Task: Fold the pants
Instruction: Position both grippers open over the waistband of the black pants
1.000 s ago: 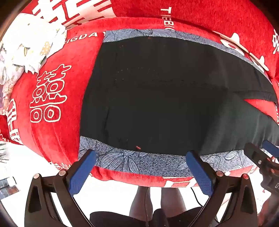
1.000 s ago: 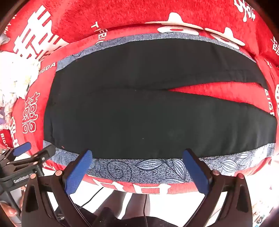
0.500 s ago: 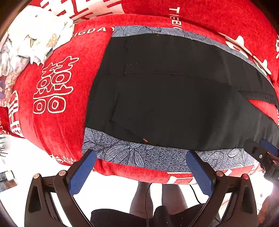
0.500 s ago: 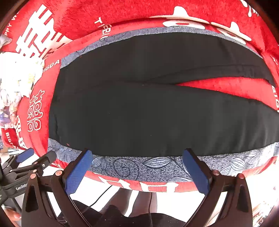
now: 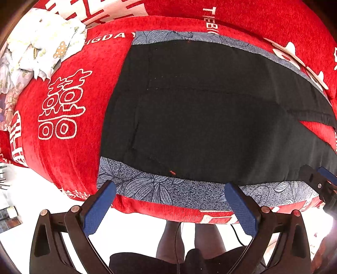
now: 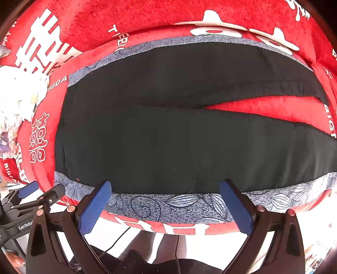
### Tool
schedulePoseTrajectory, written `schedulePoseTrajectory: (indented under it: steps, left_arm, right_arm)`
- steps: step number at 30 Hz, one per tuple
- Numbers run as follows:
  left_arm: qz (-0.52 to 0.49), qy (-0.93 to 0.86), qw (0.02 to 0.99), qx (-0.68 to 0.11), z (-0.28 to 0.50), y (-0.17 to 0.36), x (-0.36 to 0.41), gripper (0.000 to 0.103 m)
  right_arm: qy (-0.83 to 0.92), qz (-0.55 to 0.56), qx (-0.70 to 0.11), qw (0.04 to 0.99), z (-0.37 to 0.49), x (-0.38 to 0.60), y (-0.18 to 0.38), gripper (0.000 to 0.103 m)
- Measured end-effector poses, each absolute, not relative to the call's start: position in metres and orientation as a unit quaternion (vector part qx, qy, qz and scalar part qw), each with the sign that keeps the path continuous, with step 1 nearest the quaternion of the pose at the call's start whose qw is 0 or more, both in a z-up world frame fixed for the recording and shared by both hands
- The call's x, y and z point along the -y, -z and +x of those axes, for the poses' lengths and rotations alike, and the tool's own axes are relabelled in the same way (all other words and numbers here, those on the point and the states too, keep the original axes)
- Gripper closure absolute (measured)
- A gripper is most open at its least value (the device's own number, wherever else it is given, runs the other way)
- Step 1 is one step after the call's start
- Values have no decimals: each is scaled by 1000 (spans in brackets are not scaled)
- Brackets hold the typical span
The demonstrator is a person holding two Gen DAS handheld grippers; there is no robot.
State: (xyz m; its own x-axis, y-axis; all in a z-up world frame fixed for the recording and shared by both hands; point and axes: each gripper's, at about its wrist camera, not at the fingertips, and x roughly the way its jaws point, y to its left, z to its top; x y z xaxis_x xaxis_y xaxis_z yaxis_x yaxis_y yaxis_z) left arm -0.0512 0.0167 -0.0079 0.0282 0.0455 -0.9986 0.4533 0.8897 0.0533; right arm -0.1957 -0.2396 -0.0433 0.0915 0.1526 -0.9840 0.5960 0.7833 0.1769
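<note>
Black pants (image 5: 200, 118) lie flat on a red cushioned seat (image 5: 63, 147), waistband to the left, the two legs (image 6: 189, 147) running right with a red gap between them. A grey leaf-patterned band (image 5: 160, 189) runs along the near and far sides. My left gripper (image 5: 170, 202) is open and empty, hovering over the near edge by the waist end. My right gripper (image 6: 166, 200) is open and empty over the near edge at the near leg. Each gripper shows at the edge of the other's view.
A white patterned cloth (image 5: 35, 48) lies bunched at the far left of the seat. The red backrest (image 6: 147, 19) rises behind. The person's legs (image 5: 189, 242) stand on the white floor (image 5: 25, 202) below the seat edge.
Both grippers have drawn back a little toward the near edge, and the left one has drifted right. The pants have not moved. Both stay open.
</note>
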Motion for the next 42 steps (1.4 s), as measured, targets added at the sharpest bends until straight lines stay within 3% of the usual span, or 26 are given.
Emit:
schedulePoseTrajectory:
  steps: [42]
  left_arm:
    - [194,141,688,-685,-43,19,-10,0]
  right_arm:
    - [163,295,-657,674,-187,250,50,0]
